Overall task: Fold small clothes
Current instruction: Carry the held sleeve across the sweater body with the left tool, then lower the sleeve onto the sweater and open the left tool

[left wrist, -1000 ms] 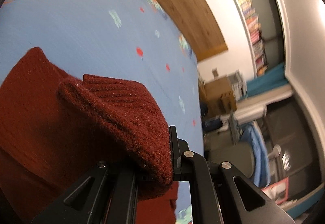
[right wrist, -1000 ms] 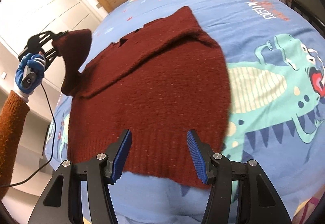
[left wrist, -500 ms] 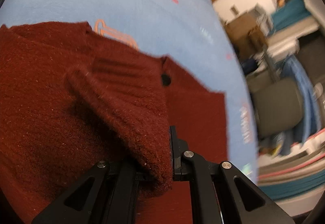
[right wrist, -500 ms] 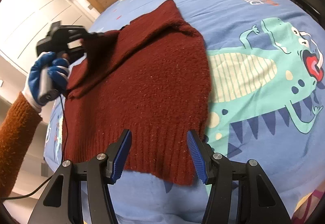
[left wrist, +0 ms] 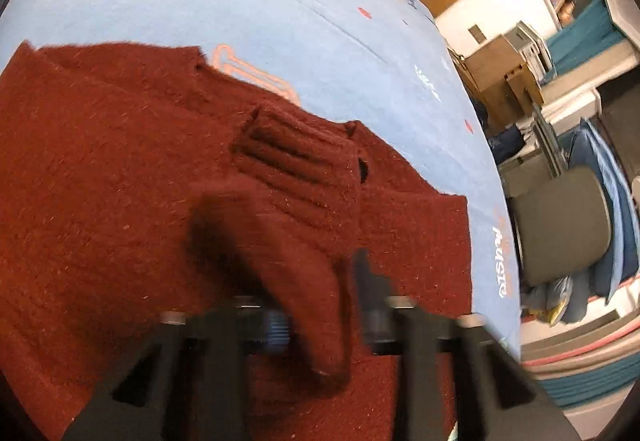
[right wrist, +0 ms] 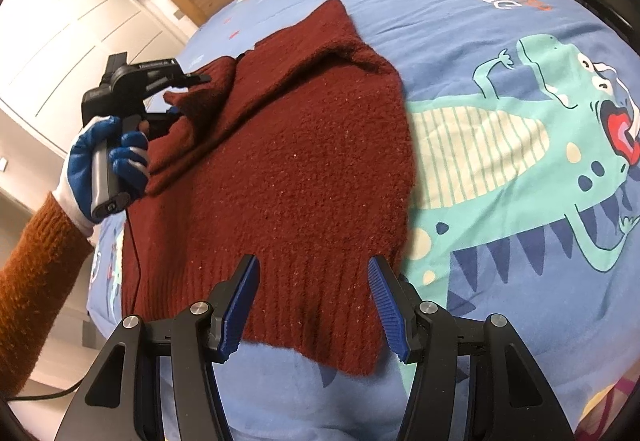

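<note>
on the blue dinosaur duvet [right wrist: 500,177], your right gripper [right wrist: 314,301] hangs half-open, empty, over the dark red sweater's [right wrist: 288,169] ribbed hem. at ten o'clock your left gripper [left wrist: 316,305] is opening, the sleeve cuff [left wrist: 296,177] between its blurred fingers, laid across the sweater body.

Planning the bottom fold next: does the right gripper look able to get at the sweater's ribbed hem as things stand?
Probably yes. The right gripper hangs open just above the ribbed hem of the sweater, with nothing between them.

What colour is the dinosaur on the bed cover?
The dinosaur is mint green with a cream striped belly, clearest in the right wrist view.
</note>
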The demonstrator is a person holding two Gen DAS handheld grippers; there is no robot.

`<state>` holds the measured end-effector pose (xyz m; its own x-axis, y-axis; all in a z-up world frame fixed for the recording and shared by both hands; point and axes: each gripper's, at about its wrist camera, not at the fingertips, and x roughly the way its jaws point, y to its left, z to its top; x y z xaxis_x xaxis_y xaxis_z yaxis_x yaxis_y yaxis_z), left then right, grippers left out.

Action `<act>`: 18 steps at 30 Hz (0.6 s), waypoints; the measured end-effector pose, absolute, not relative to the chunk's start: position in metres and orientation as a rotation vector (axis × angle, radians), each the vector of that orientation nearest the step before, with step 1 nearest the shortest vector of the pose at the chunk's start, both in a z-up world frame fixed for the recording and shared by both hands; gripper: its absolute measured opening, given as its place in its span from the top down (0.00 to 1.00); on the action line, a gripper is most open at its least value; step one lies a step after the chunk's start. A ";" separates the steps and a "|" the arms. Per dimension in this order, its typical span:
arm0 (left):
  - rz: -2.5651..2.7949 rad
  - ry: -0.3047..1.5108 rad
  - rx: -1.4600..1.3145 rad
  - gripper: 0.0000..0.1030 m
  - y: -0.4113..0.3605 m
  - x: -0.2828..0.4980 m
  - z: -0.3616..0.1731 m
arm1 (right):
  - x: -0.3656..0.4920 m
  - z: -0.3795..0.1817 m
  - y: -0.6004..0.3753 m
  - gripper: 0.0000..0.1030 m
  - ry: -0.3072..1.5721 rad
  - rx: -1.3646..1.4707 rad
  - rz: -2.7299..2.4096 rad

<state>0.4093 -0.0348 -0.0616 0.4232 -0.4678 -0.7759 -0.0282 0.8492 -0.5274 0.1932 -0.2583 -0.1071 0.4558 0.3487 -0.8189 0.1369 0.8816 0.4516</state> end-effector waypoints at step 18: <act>-0.322 1.155 -0.326 0.93 -0.139 0.426 -0.074 | 0.194 -0.101 -0.256 0.43 1.090 0.490 0.136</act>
